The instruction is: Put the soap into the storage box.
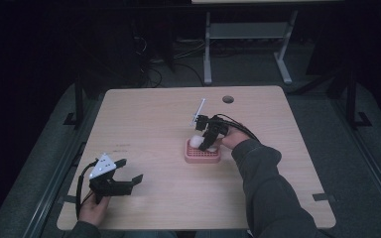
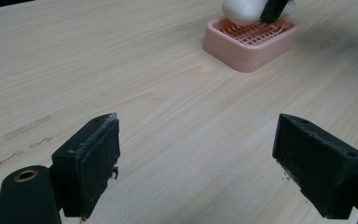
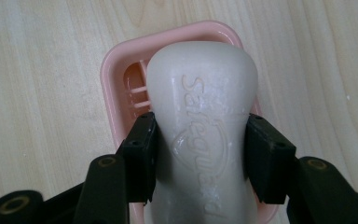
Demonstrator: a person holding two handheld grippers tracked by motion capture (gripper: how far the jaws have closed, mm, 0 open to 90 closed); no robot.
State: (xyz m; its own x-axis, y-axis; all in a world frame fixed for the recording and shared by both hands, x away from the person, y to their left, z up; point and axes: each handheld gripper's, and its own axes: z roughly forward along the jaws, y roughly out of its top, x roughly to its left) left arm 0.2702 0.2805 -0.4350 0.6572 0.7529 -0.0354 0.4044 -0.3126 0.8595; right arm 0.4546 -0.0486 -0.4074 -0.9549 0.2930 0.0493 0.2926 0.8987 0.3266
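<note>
Left hand-held gripper point(image 1: 129, 174) is resting released near the bench's point(image 1: 144, 114) front left corner, jaws spread wide over bare wood, nothing between them. Toward the bench's middle, a pink soap dish point(image 1: 203, 155) is sitting flat on the wood. Right hand-held gripper point(image 1: 207, 147) is grasping a white soap bar point(image 3: 205, 121) by its sides, jaws pressing both flanks, bar hanging directly above the dish, embossed lettering facing up.

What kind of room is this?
Probably a lab or recording studio: a bare table in a dark room, cables on the floor, and handheld grippers, the right gripper clamping soap over a dish.
</note>
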